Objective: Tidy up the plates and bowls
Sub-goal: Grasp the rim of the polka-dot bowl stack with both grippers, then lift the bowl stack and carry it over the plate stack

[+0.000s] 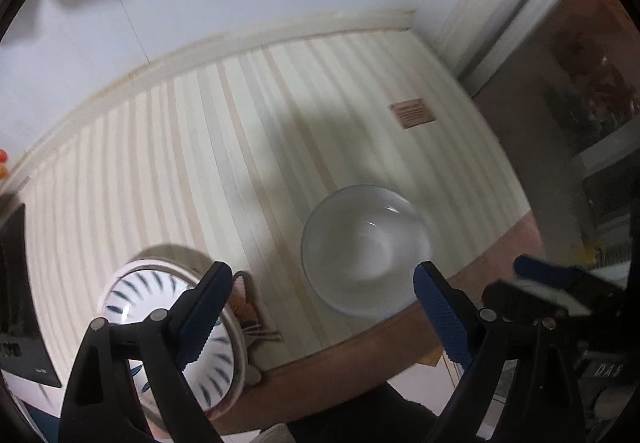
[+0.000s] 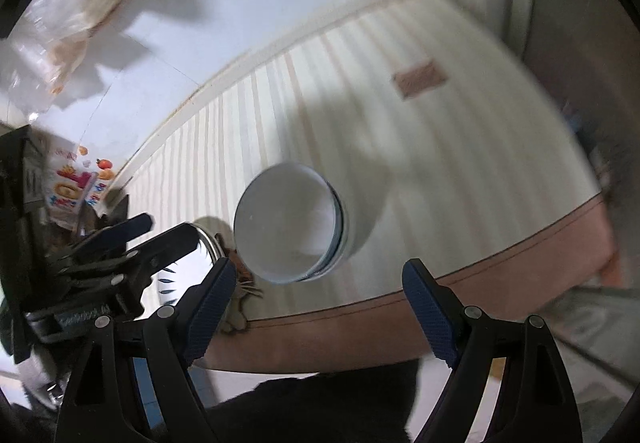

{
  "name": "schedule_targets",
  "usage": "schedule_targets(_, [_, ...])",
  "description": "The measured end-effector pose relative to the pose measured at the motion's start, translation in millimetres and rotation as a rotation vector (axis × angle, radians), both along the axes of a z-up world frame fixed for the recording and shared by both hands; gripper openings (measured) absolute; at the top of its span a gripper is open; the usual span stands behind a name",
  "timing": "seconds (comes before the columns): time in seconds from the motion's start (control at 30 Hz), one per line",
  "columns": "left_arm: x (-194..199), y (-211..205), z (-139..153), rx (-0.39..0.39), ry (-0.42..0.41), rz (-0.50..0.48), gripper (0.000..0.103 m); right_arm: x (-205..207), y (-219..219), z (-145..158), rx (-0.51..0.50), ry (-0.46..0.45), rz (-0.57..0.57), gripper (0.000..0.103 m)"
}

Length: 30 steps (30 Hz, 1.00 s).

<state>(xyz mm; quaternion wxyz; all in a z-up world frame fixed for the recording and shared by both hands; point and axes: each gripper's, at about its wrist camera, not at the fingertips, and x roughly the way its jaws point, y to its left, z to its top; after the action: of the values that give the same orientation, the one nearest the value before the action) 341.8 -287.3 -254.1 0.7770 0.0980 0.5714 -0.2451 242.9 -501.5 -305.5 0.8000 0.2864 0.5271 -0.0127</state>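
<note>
Hovering | both claws released, empty | white bowl (image 1: 366, 251) between left claw (image 1: 324, 313) fingers, below

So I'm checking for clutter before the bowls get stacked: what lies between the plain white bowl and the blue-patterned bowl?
Only striped tablecloth, plus a small brown printed picture beside the blue-patterned bowl; the plain white bowl stands apart, per the left wrist view.

Blurred "DAS" – perhaps – on right gripper (image 1: 560, 299).

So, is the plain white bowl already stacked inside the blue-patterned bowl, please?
No, the plain white bowl sits apart from the blue-patterned bowl on the striped tablecloth.
</note>
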Motion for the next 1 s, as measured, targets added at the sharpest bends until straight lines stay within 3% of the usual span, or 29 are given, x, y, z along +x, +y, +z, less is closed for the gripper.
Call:
schedule_targets(0.2, [40.3, -13.0, -56.8, 0.002, 0.161, 0.009, 0.093, 37.2, -10.3, -73.3, 0.133, 0.058, 0.014, 0.087])
schedule_targets(0.27, [49.8, -16.2, -73.1, -0.016, 0.206, 0.01, 0.083, 47.9, -13.2, -92.9, 0.167, 0.068, 0.017, 0.087])
schedule_targets(0.33, [55.0, -20.2, -86.0, -0.027, 0.241, 0.004, 0.065, 56.5, -15.2, -111.7, 0.195, 0.079, 0.018, 0.087])
schedule_targets(0.4, [59.0, -23.7, -98.5, -0.027, 0.275, 0.002, 0.061, 65.8, -16.1, -127.9, 0.231, 0.087, 0.02, 0.087])
schedule_targets(0.63, [64.4, -27.2, -128.3, -0.065, 0.378, -0.009, 0.059, 88.6, -3.2, -163.1, 0.336, 0.101, 0.06, 0.083])
schedule_targets(0.7, [64.8, -26.8, -129.8, -0.103, 0.395, -0.012, 0.052, 92.1, 1.2, -170.3, 0.359, 0.11, 0.064, 0.066])
schedule_targets(0.77, [63.3, -28.9, -128.1, -0.106, 0.389, -0.008, 0.05, 97.8, 4.2, -174.8, 0.368, 0.115, 0.058, 0.057])
schedule_targets(1.0, [61.7, -22.2, -125.9, -0.11, 0.394, 0.028, 0.05, 105.5, 13.5, -178.5, 0.349, 0.118, 0.051, 0.057])
